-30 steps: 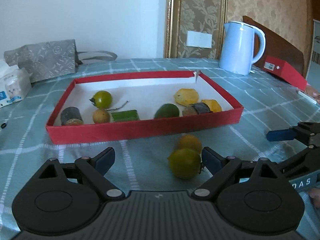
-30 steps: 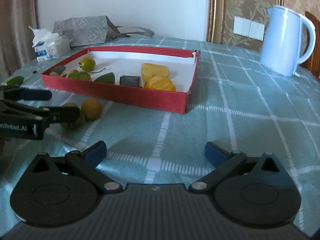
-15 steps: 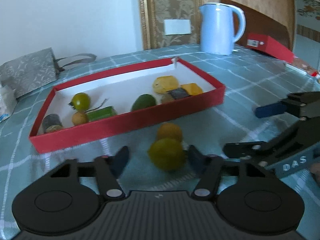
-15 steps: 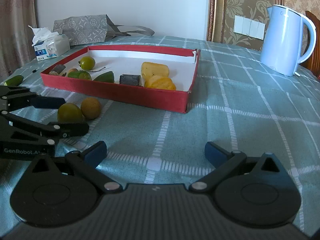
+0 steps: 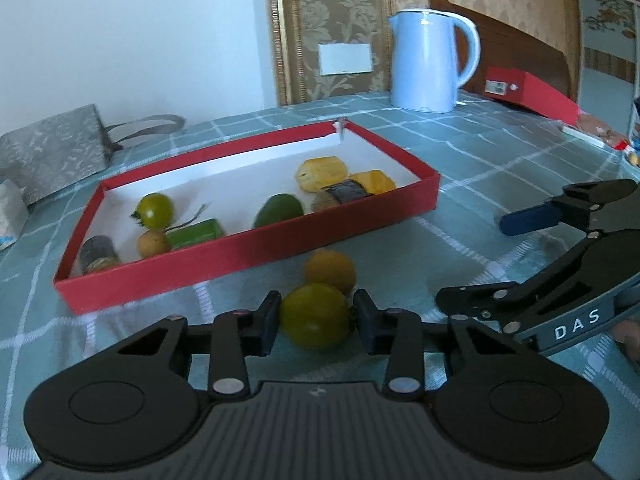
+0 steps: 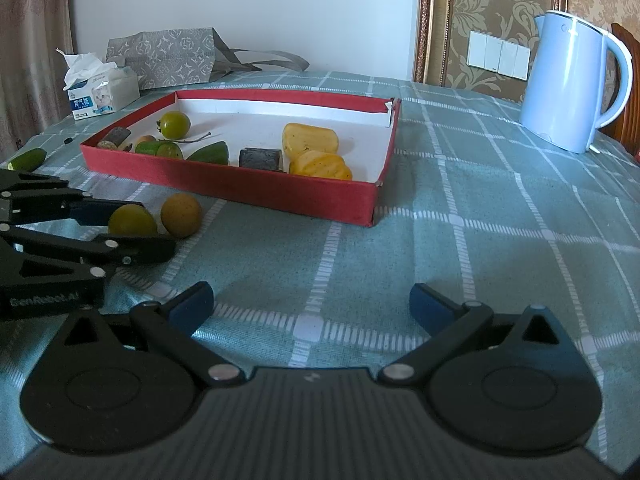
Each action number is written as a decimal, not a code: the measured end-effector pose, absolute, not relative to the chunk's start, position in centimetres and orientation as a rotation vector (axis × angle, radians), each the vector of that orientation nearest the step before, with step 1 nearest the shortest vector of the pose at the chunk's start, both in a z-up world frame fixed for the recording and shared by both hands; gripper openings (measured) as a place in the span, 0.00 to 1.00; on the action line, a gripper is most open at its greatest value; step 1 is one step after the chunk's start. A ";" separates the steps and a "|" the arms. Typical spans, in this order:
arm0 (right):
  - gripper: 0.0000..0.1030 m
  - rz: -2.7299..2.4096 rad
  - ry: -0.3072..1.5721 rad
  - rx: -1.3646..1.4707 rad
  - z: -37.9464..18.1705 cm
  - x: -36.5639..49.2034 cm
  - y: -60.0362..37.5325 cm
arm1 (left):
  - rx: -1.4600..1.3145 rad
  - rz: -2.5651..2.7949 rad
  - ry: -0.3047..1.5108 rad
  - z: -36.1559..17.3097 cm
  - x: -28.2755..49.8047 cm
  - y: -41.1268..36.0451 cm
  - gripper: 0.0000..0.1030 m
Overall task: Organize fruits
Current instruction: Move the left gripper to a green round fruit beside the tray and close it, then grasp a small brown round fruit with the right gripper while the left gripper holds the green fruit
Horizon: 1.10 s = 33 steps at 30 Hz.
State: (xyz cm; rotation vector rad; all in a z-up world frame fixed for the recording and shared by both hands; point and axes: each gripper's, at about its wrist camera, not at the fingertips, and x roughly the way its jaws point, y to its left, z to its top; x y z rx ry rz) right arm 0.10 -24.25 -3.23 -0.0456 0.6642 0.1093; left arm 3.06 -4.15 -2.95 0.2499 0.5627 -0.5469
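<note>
A round yellow-green fruit (image 5: pixel 315 316) lies on the teal checked tablecloth in front of the red tray (image 5: pixel 248 256). My left gripper (image 5: pixel 316 318) is closing on it, and both pads touch its sides. An orange round fruit (image 5: pixel 330 271) sits just behind it, touching or nearly touching. The tray holds a green fruit (image 5: pixel 155 210), a dark green pointed fruit (image 5: pixel 278 210), yellow pieces (image 5: pixel 322 174) and several small bits. My right gripper (image 6: pixel 312 304) hangs open over bare cloth to the right of the two fruits, with nothing between its fingers.
A pale blue kettle (image 5: pixel 428 64) stands behind the tray at the right, beside a red box (image 5: pixel 532 92). A grey bag (image 5: pixel 52 152) and a tissue box (image 6: pixel 102 92) sit at the back left. A cucumber piece (image 6: pixel 26 159) lies at the left edge.
The left jaws have drawn in from wide apart until they meet the yellow-green fruit, and the left gripper has rolled a little. The right gripper has kept still.
</note>
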 end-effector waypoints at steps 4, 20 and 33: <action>1.00 0.109 0.664 -0.046 -3.2 0.1 -24.2 | 0.211 -0.459 0.564 -2.8 3.3 -2.7 0.37; 0.90 0.161 0.572 -0.018 -2.5 0.7 -23.0 | 0.084 -0.151 0.603 -3.0 6.1 0.4 0.38; 0.63 0.232 0.573 -0.141 -2.3 2.7 -18.3 | 0.086 -0.148 0.604 -2.9 5.9 0.5 0.38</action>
